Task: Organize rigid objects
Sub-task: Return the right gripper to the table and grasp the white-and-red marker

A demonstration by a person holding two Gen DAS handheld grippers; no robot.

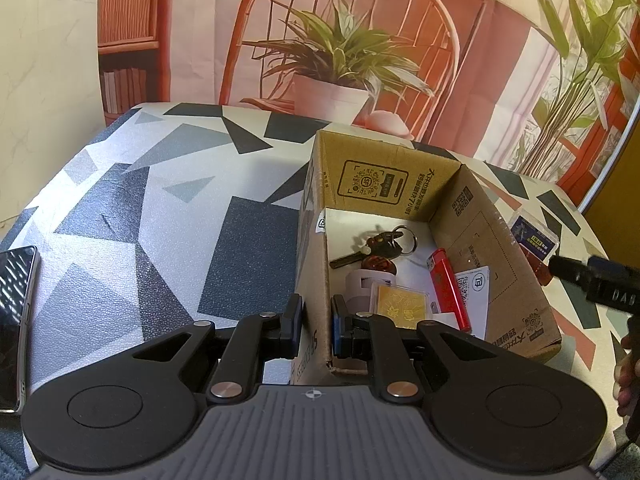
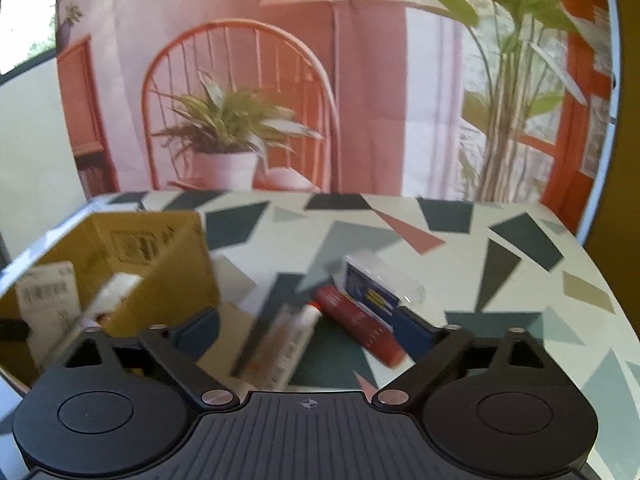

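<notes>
An open cardboard box (image 1: pixel 492 240) stands on the patterned table (image 1: pixel 160 216). Inside lie keys (image 1: pixel 380 246), a red lighter (image 1: pixel 448 288), a gold card case (image 1: pixel 400 306) and a white card (image 1: pixel 476 288). My left gripper (image 1: pixel 316 326) is shut on the box's near left wall. My right gripper (image 2: pixel 308 330) is open above a white tube (image 2: pixel 288 340), with a red tube (image 2: pixel 356 324) and a blue card case (image 2: pixel 376 286) just beyond. The box (image 2: pixel 176 256) stands to its left. The right gripper's tip (image 1: pixel 592 276) shows in the left wrist view, near the blue card case (image 1: pixel 534 236).
A phone (image 1: pixel 16 320) lies at the table's left edge. A printed backdrop with a chair and plants (image 1: pixel 340 52) hangs behind the table. The table's right edge (image 2: pixel 592 264) curves close by.
</notes>
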